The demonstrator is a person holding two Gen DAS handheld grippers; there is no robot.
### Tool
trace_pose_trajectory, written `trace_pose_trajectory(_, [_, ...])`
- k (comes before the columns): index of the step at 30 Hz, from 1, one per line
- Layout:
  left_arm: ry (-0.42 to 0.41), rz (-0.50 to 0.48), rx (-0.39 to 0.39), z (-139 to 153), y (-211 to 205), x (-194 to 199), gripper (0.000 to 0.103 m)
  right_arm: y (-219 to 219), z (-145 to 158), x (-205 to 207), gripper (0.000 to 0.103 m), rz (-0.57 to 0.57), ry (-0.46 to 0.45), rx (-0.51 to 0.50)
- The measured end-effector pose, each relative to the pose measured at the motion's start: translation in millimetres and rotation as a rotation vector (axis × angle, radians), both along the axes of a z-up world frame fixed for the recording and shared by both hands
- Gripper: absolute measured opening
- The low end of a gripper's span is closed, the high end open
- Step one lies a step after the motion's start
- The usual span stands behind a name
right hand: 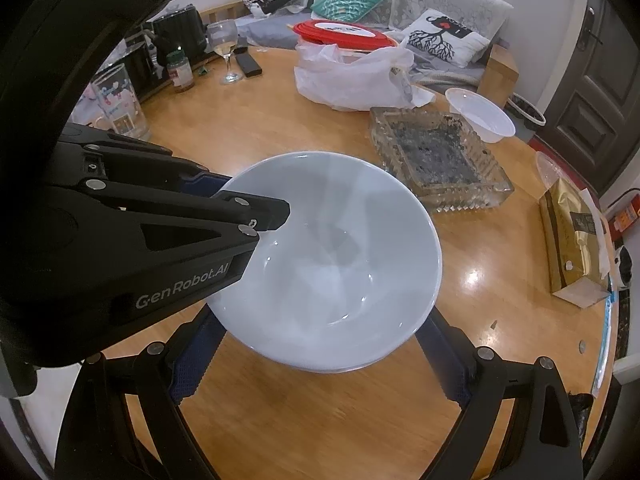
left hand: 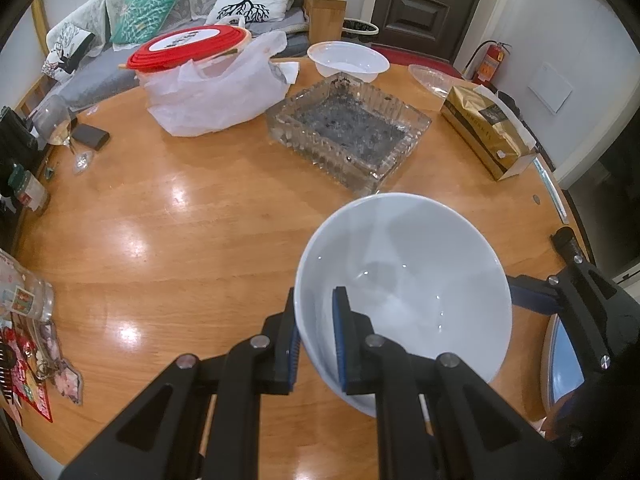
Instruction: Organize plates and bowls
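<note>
A white ceramic bowl (left hand: pixel 404 280) is held above the round wooden table (left hand: pixel 180 220). My left gripper (left hand: pixel 316 332) is shut on the bowl's near rim, one pad inside and one outside. In the right wrist view the same bowl (right hand: pixel 332 264) sits between the wide-open fingers of my right gripper (right hand: pixel 320 356), and the left gripper (right hand: pixel 256 208) clamps its left rim. A second rim shows just under the bowl in that view. A white plastic bowl (left hand: pixel 348 58) stands at the far side. A plate edge (left hand: pixel 560 364) shows at the right under my right gripper.
A glass ashtray (left hand: pixel 348 128) stands just beyond the bowl. A plastic bag with a red-lidded container (left hand: pixel 200 76), a wine glass (left hand: pixel 60 128), a gold box (left hand: pixel 488 128), jars and a glass cup (left hand: pixel 24 292) ring the table.
</note>
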State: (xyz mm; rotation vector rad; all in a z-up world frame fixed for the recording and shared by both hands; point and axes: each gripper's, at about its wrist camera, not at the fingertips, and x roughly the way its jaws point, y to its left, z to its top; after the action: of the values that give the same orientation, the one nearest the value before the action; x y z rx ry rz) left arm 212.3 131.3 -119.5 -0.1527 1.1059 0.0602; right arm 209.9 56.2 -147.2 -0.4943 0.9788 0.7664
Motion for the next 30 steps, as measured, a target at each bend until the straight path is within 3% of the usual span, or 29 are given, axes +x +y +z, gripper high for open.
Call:
trace_pose_trajectory(9, [-0.004, -0.007, 0.032, -1.4, -4.8, -0.8, 0.011, -1.1, -0.8, -1.0, 0.09, 0.0, -0.006, -0.027])
trace_pose_trajectory(15, [0.007, -0.016, 0.1, -6.7, -13.2, -1.1, 0.012, -3.7, -2.8, -1.6, 0.09, -0.002, 0.005, -0.031])
trace_pose_trajectory(24, [0.002, -0.016, 0.093, -6.4, -13.8, -2.8, 0.014, -6.3, -4.3, -7.0, 0.09, 0.009, -0.015, -0.022])
trace_pose_trajectory(30, [-0.002, -0.009, 0.031, -1.2, -6.9, -2.4, 0.019, -26.5, -7.8, -20.7, 0.093, 0.011, -0.072, 0.054])
